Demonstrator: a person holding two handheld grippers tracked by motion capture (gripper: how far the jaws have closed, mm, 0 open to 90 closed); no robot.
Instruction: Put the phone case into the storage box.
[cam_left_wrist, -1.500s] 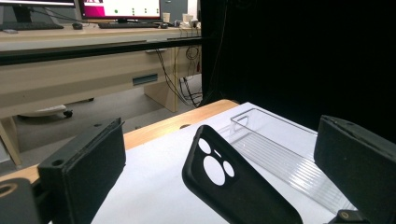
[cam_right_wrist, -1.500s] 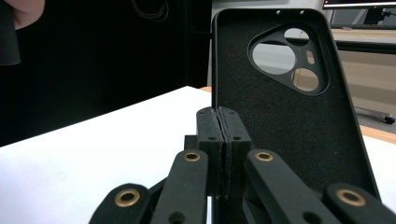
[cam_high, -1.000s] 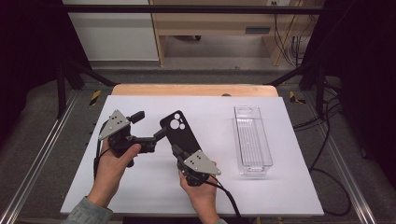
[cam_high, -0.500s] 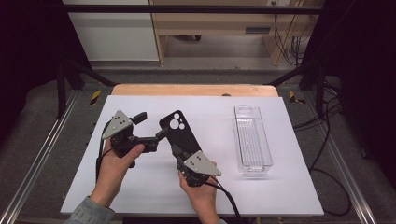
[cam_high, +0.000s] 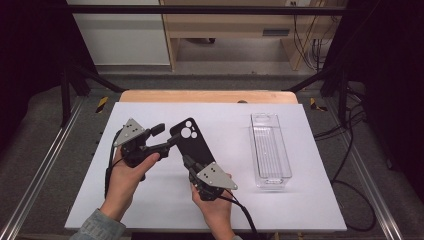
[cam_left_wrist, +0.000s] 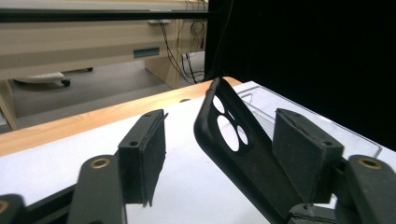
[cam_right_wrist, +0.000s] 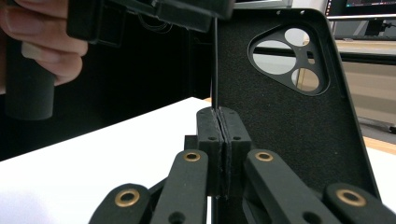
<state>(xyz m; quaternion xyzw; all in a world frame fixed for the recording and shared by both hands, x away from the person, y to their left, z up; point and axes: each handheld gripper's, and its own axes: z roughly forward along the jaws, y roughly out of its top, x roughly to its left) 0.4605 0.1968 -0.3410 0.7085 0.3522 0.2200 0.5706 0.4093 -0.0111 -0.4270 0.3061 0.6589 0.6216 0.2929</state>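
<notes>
Right gripper (cam_right_wrist: 218, 116) is clamped on the phone case (cam_high: 192, 145) edge, case standing up from its jaws. Your left gripper (cam_left_wrist: 224, 154) is spread wide, case's camera-cutout end between its pads (cam_left_wrist: 299, 149), resting against one, clear of the other.

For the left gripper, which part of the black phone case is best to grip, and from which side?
Probably the long side wall of the phone case below its camera holes, approached from the left. The right gripper pinches the lower edge, and the open left gripper already straddles that thin rim.
</notes>
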